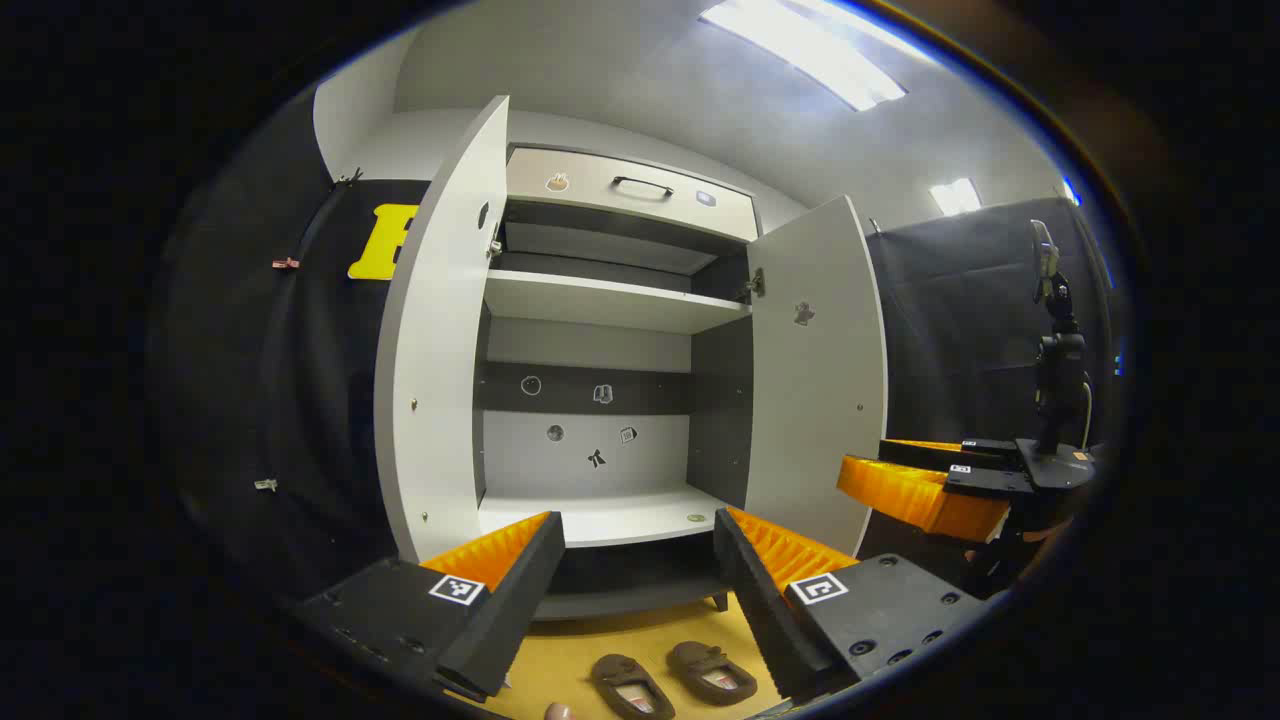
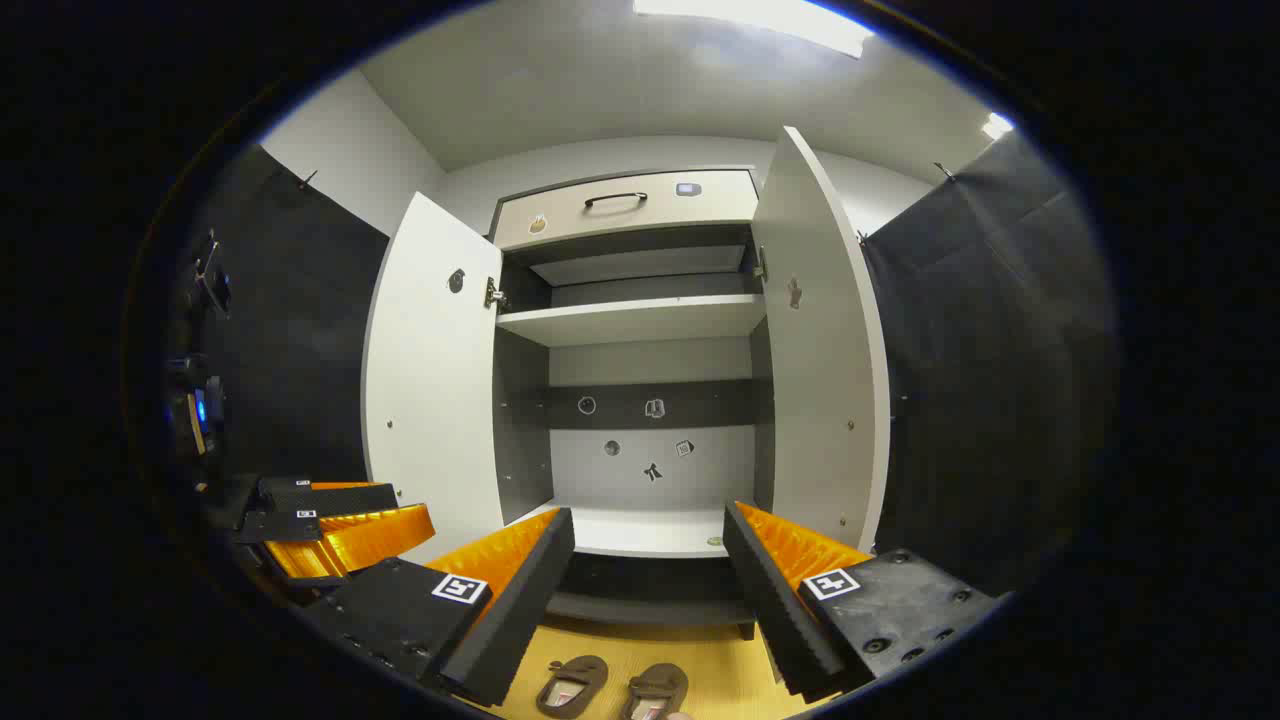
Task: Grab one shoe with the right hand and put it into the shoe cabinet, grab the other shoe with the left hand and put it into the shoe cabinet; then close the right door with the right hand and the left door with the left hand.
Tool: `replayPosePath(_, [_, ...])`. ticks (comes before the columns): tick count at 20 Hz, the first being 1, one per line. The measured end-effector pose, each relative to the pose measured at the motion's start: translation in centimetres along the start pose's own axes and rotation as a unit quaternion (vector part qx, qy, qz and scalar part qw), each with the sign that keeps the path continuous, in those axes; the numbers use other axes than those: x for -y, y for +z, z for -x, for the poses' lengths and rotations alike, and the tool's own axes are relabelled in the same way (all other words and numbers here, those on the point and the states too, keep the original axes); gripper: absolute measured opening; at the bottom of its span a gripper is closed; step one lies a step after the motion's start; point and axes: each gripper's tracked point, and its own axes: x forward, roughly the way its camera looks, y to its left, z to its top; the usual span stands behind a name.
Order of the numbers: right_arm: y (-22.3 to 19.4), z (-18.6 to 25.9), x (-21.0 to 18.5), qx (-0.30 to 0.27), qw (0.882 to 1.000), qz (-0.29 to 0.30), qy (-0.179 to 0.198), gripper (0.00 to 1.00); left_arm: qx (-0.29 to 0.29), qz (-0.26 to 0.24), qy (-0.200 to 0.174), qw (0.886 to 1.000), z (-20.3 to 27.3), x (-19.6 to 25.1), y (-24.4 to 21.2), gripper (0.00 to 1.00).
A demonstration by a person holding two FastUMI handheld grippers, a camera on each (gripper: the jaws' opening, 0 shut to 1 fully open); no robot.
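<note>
Both shoes on floor before open cabinet (image 2: 640,330), below and just ahead of fingers. Right gripper (image 2: 650,600) spread, empty; right shoe (image 2: 655,692) under its gap, long axis toward cabinet. Left gripper (image 1: 640,600) spread, empty; left shoe (image 1: 630,688) nearer it.

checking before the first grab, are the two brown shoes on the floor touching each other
Apart. The left gripper view shows yellow floor between the left brown shoe and the right brown shoe.
</note>
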Motion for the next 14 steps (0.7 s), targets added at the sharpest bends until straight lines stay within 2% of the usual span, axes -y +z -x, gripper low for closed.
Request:
replayPosePath(7, [-0.9, 0.3, -0.4, -0.014, 1.0, 0.016, -0.012, 0.98, -0.01, -0.011, -0.024, 1.0, 0.0, 0.8, -0.9, 0.95])
replayPosePath(14, [-1.4, 0.7, 0.0, -0.024, 0.999, 0.01, -0.021, 0.99, -0.012, -0.006, -0.018, 1.0, 0.3, 0.2, -1.1, 0.95])
